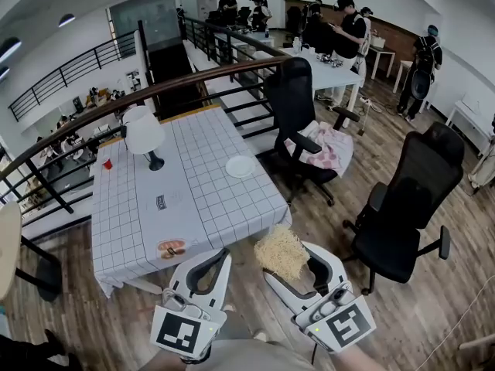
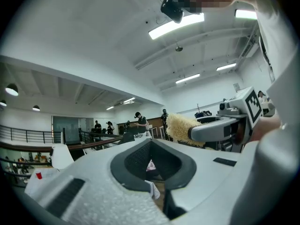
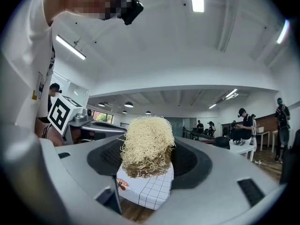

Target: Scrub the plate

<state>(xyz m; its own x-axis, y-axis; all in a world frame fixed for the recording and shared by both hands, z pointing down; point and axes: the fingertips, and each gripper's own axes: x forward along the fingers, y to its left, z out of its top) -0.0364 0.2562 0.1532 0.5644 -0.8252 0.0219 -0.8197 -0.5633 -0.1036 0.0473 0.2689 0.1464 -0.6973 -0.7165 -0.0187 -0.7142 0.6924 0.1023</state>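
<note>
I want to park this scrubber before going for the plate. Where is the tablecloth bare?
The widest bare tablecloth lies between the plate and the near edge, right of the small dark item and the packet. The strip behind the plate is bare too. The left side is crowded: lamp, red cup. The right gripper holds the scrubber.

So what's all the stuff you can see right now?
table: one, white checked, middle of view
plate: one, white, table's right side
lamp: one, white, table's far left
cup: one, red, table's left edge
chairs: two near, black, right of table
cloth: one, pinkish, on one chair
people: several, dark clothes, far back
scrubber: one, pale yellow, in the right tool
right tool: one, white, shut on the scrubber
left tool: one, white, empty
</note>
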